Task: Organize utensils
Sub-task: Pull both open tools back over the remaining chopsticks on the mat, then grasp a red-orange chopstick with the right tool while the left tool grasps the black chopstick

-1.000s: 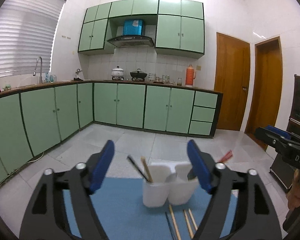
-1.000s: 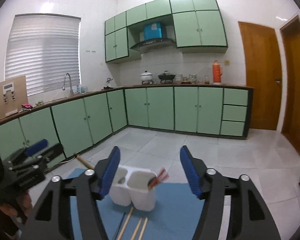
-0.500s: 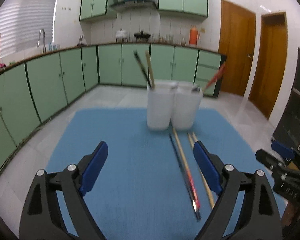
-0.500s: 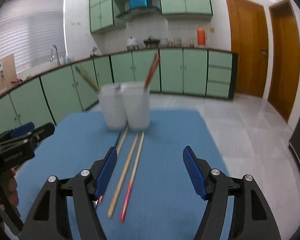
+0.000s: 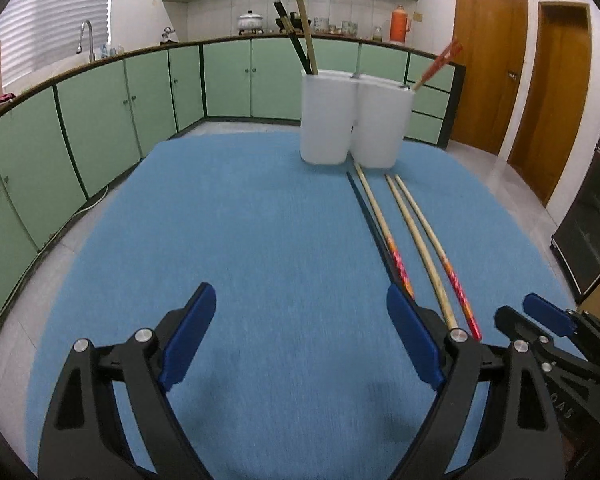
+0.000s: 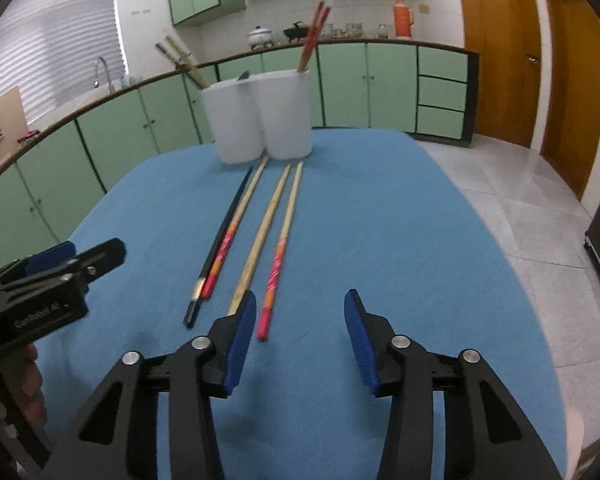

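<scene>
Four chopsticks (image 6: 260,236) lie loose on the mat (image 6: 380,240), in front of the holder (image 6: 260,120).
Both the left gripper (image 5: 300,344) and right gripper (image 6: 300,336) gape empty; the sticks look light, stiff and slippery, best pinched near their thick near ends.

The left black two-finger gripper with blue pads (image 5: 300,336) hangs low and level, its jaws spread wide with nothing between them. The right black, blue-padded gripper (image 6: 300,334) sits just beside it, likewise parted and empty, pointing the same way.
</scene>
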The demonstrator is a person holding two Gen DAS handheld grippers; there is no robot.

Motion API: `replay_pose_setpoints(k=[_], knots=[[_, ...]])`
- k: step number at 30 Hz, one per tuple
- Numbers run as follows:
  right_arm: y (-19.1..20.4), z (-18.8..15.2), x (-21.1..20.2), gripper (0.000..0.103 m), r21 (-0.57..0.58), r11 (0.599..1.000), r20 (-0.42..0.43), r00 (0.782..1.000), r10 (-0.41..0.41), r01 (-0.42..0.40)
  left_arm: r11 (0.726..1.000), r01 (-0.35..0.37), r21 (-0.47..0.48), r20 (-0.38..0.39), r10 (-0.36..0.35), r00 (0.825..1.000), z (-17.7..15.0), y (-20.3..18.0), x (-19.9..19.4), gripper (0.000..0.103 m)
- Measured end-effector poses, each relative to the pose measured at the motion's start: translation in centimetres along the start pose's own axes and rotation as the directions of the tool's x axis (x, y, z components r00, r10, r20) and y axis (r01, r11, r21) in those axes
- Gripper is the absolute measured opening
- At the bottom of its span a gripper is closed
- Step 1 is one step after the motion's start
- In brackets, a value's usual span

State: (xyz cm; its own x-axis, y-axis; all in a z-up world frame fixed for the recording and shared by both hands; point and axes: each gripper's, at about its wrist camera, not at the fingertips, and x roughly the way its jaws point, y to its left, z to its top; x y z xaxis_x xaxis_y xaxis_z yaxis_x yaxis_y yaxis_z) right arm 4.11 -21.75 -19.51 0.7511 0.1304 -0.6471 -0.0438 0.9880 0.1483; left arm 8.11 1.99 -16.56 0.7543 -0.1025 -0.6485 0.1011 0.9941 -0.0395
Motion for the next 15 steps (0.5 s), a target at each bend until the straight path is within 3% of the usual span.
replay_pose_setpoints(k=[10,15], knots=[[1.5,-0.9,1.3,0.022,-0.043,0.999,-0.079,0.997,0.015,-0.018,1.000,0.008,-0.003,-0.050,-0.009,0.999,-1.2,0.1,0.5,0.085],[2.0,-1.0,1.6,0.019,-0.065,0.998,-0.093,0.995,-0.016,0.010,1.000,0.018,-0.001,-0.055,-0.018,0.998,-1.3,-0.1,0.5,0.085]])
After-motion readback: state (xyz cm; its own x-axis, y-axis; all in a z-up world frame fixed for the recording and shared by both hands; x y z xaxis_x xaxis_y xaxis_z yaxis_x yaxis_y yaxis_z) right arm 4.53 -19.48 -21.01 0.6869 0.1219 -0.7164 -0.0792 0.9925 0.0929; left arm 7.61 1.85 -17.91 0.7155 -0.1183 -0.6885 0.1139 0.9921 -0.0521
